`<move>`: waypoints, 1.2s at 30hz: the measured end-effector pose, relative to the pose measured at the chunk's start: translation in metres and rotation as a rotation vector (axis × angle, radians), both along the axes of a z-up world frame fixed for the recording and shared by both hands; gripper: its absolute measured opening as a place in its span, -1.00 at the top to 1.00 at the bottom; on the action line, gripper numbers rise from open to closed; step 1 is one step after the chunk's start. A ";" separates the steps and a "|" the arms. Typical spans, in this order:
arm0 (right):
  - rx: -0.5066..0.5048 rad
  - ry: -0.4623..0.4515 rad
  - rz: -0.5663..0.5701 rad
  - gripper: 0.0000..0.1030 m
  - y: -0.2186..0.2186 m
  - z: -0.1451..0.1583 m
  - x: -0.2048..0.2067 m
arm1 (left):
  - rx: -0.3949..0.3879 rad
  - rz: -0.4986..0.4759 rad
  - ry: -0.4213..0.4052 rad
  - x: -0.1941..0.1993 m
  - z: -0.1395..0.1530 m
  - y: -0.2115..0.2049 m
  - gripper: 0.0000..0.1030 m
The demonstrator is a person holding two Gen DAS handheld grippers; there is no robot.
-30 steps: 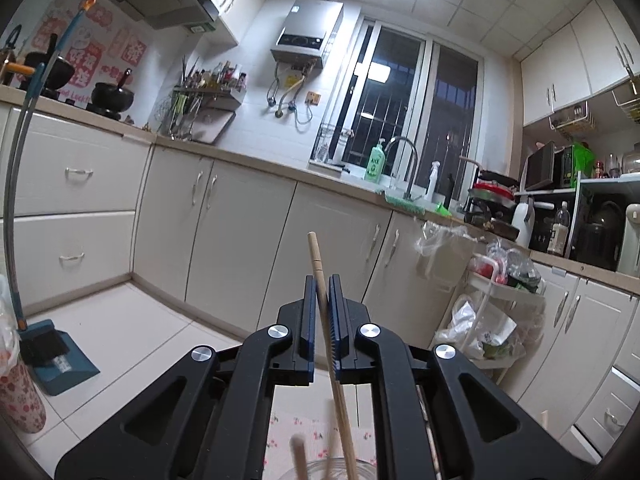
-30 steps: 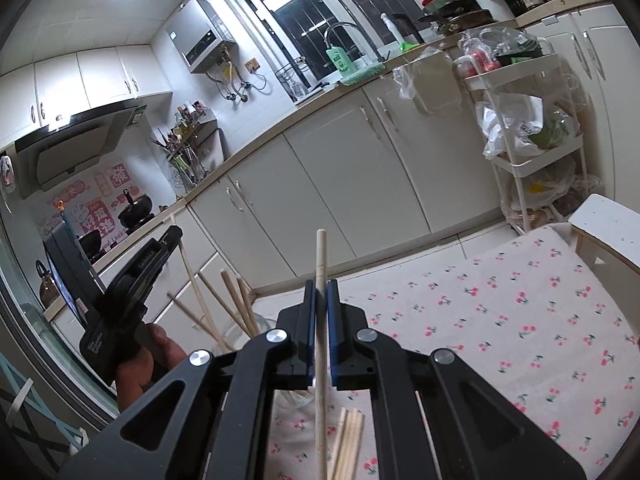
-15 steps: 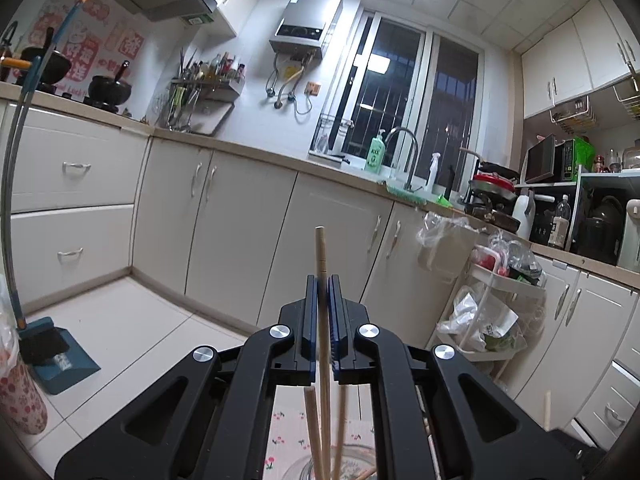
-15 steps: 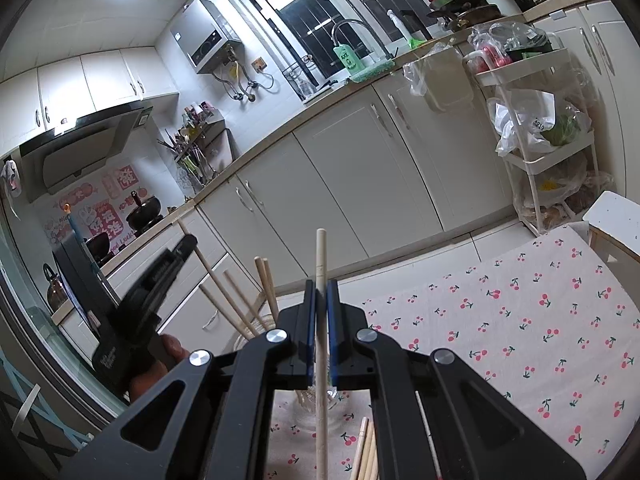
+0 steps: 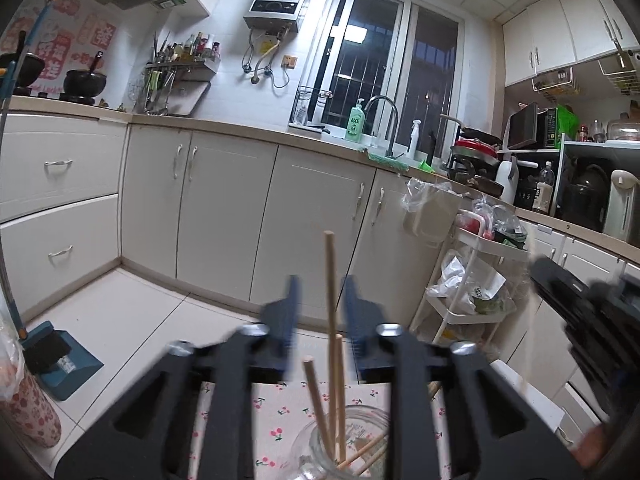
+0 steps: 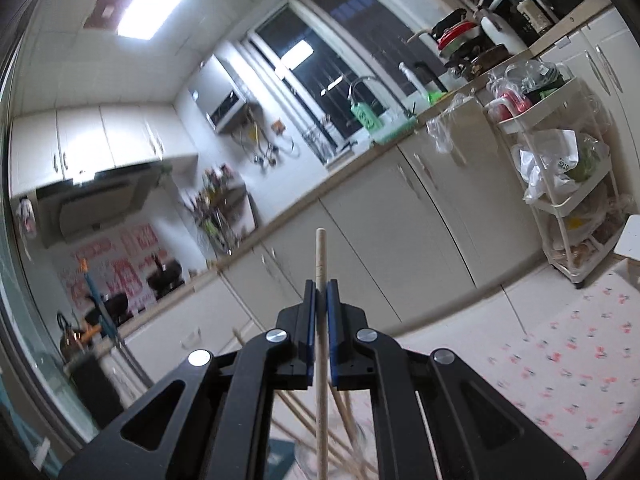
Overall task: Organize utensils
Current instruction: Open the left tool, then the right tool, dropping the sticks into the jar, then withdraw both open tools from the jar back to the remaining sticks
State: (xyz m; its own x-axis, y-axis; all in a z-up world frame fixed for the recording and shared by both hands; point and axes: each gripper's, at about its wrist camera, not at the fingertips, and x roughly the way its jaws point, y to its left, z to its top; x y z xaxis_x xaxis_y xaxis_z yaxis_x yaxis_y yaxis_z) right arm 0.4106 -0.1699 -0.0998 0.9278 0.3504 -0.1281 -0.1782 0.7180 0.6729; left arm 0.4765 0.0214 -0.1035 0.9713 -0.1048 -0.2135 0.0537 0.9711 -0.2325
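1. Left gripper (image 5: 319, 312), black with blue pads, hovering directly above a clear round glass jar (image 5: 344, 444); fingers (image 5: 289, 312) spread apart, motion-blurred, gripping nothing
2. One long pale wooden chopstick (image 5: 330, 304) rising nearly upright through the gap between those spread fingers, touching neither pad, lower end down in the jar
3. Several more wooden chopsticks (image 5: 316, 400) leaning at different angles in the same jar, two tips poking up beside the long one, others lying low against the glass wall
4. Jar standing on a worktop covered by a white cherry-print cloth (image 5: 276, 420), close to the cloth's far edge
5. Right gripper (image 6: 319, 300) with fingers (image 6: 308, 320) pressed together on a second pale wooden stick (image 6: 321, 264), held upright, top end well above the fingertips, lower part running down behind the black frame
6. Below the right gripper, blurred chopsticks fanning out of the jar's rim (image 6: 360, 446); exact contact between the held stick and the jar impossible to tell
7. Cherry-print cloth also seen at the lower right of the right wrist view, blurred
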 end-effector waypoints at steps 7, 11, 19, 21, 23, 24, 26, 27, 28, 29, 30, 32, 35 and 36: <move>-0.053 -0.060 -0.056 0.88 0.024 0.000 0.023 | -0.053 0.013 -0.005 -0.024 0.010 0.030 -0.16; -0.141 -0.079 -0.057 0.88 0.041 -0.005 0.031 | -0.100 0.038 -0.005 -0.040 0.009 0.048 -0.30; -0.297 -0.073 0.019 0.87 0.064 -0.025 0.020 | -0.121 0.076 0.034 -0.051 -0.002 0.071 -0.41; -0.326 -0.065 0.056 0.79 0.067 -0.026 0.012 | -0.135 0.088 0.050 -0.052 -0.005 0.076 -0.41; -0.341 -0.059 0.068 0.39 0.068 -0.024 0.002 | -0.139 0.096 0.059 -0.054 -0.005 0.078 -0.41; -0.346 -0.055 0.075 0.21 0.066 -0.023 -0.003 | -0.138 0.096 0.064 -0.057 -0.005 0.078 -0.42; -0.357 -0.044 0.085 0.21 0.056 -0.018 -0.018 | -0.132 0.094 0.074 -0.064 -0.003 0.076 -0.43; -0.357 -0.035 0.087 0.20 0.051 -0.017 -0.024 | -0.128 0.092 0.078 -0.067 -0.002 0.074 -0.44; -0.355 -0.018 0.087 0.19 0.044 -0.016 -0.030 | -0.125 0.089 0.086 -0.071 -0.001 0.073 -0.45; -0.352 0.017 0.086 0.19 0.033 -0.016 -0.040 | -0.123 0.086 0.093 -0.076 0.000 0.071 -0.46; -0.352 0.051 0.087 0.19 0.025 -0.017 -0.047 | -0.122 0.084 0.097 -0.080 0.001 0.069 -0.47; -0.358 0.141 0.102 0.19 0.008 -0.025 -0.064 | -0.111 0.081 0.124 -0.092 0.001 0.064 -0.49; -0.351 0.326 0.137 0.19 -0.017 -0.052 -0.091 | -0.090 0.061 0.194 -0.107 -0.008 0.053 -0.50; -0.353 0.375 0.153 0.19 -0.021 -0.062 -0.098 | -0.087 0.054 0.214 -0.112 -0.011 0.052 -0.50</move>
State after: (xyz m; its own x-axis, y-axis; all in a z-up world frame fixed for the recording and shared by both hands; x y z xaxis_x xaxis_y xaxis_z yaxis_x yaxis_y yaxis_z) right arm 0.3128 -0.1908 -0.1618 0.7375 0.3536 -0.5754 -0.0920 0.8966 0.4331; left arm 0.3645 0.0730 -0.1146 0.9097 -0.0812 -0.4073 -0.0569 0.9471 -0.3160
